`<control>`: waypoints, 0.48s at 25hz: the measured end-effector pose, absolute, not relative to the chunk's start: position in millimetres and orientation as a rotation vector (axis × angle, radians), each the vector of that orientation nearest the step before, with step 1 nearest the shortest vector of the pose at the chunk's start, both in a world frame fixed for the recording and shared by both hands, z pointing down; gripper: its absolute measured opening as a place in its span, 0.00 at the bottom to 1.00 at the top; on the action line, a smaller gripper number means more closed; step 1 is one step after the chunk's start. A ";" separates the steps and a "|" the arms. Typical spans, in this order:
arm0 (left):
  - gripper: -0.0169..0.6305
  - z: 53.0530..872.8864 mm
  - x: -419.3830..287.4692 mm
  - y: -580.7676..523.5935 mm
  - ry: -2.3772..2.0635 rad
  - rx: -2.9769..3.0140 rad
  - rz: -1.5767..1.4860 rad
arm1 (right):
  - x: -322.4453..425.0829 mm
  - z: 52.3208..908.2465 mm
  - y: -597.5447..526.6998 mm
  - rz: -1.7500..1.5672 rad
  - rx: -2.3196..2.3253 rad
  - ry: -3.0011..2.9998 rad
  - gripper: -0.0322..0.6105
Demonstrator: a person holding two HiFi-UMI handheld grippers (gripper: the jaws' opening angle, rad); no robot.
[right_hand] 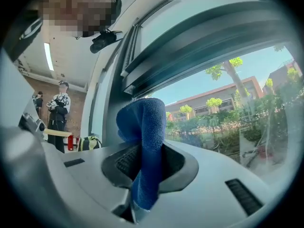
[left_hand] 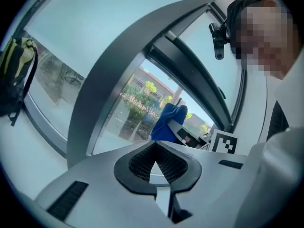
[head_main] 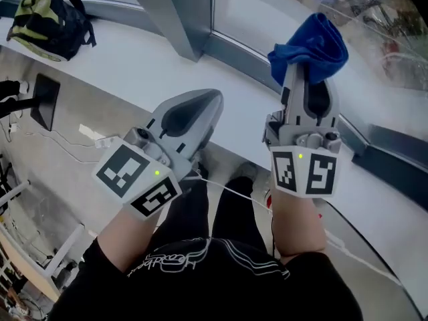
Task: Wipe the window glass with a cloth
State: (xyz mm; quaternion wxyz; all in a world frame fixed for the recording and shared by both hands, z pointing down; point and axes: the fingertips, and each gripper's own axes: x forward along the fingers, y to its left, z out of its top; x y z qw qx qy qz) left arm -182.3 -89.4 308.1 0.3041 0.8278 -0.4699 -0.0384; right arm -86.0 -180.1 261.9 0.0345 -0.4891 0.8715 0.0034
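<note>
A: At the window glass (head_main: 257, 5), the right tongs (head_main: 309, 79) clamp the blue cloth (head_main: 314, 45) near it; left tongs (head_main: 204, 105) together, empty, farther from it.
B: Press it flat; overlap strokes, I'd say.

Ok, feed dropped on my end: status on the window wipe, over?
Left claw shut, empty. Right claw shut on cloth, raised by the glass; contact unclear. Backpack on sill, well left.
</note>
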 end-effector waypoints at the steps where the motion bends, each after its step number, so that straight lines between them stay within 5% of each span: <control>1: 0.04 309.0 -196.1 -88.7 -1.256 2.184 -0.107 | -104.6 264.0 -182.3 0.010 -1.483 2.692 0.15; 12: 0.04 325.8 -285.5 -77.5 -1.319 2.107 -0.111 | -220.6 284.9 -225.4 0.104 -1.441 2.738 0.15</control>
